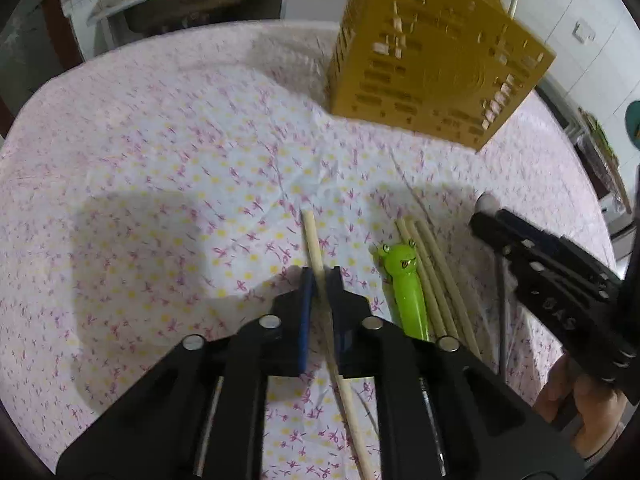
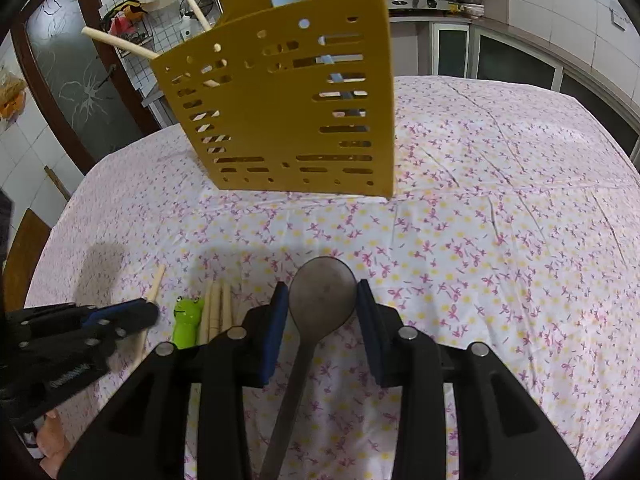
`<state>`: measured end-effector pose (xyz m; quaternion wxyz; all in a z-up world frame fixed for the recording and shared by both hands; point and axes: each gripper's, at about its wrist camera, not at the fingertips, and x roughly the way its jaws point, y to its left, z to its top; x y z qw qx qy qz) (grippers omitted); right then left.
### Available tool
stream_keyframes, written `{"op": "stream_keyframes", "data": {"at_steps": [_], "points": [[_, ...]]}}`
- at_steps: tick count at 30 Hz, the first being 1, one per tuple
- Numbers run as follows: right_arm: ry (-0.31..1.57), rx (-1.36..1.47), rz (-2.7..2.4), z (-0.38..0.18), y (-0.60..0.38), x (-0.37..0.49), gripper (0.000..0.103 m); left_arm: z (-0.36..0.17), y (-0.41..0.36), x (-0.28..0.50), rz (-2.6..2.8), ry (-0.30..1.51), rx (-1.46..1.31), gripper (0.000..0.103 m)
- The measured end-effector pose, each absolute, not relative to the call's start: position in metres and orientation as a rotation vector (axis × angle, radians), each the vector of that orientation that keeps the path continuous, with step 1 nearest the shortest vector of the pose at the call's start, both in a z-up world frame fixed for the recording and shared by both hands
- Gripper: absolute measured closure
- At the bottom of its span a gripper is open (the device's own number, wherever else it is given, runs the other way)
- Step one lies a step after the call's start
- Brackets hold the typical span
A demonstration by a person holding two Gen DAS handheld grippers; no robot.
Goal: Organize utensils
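Note:
A yellow slotted utensil holder stands at the back of the table; a pale blue spoon and a few wooden sticks poke out of it. My left gripper is shut on a single wooden chopstick that runs between its blue pads. My right gripper is shut on the bowl of a grey metal spoon, whose handle runs back under it. Between the two grippers, a green frog-headed utensil and several loose chopsticks lie on the cloth.
A flowered pink-and-yellow tablecloth covers the round table. A wooden chair back stands off the left edge. Kitchen counters and cabinets line the far wall. A hand holds the right gripper.

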<state>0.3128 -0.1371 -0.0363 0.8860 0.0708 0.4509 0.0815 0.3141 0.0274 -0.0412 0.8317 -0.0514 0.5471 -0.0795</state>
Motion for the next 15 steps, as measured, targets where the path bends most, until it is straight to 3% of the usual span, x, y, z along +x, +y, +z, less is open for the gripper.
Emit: {"op": "stream_keyframes", "data": {"at_steps": [6,15], "points": [[0.927,0.161,0.167,-0.033,-0.15,0.309,0.068,-0.041,0.008,0.322,-0.126,1.183,-0.011,0.095],[0.878,0.178,0.178,-0.019,-0.164,0.303,0.068,-0.029,0.019,0.312,-0.17,1.122,-0.113,0.099]]}}
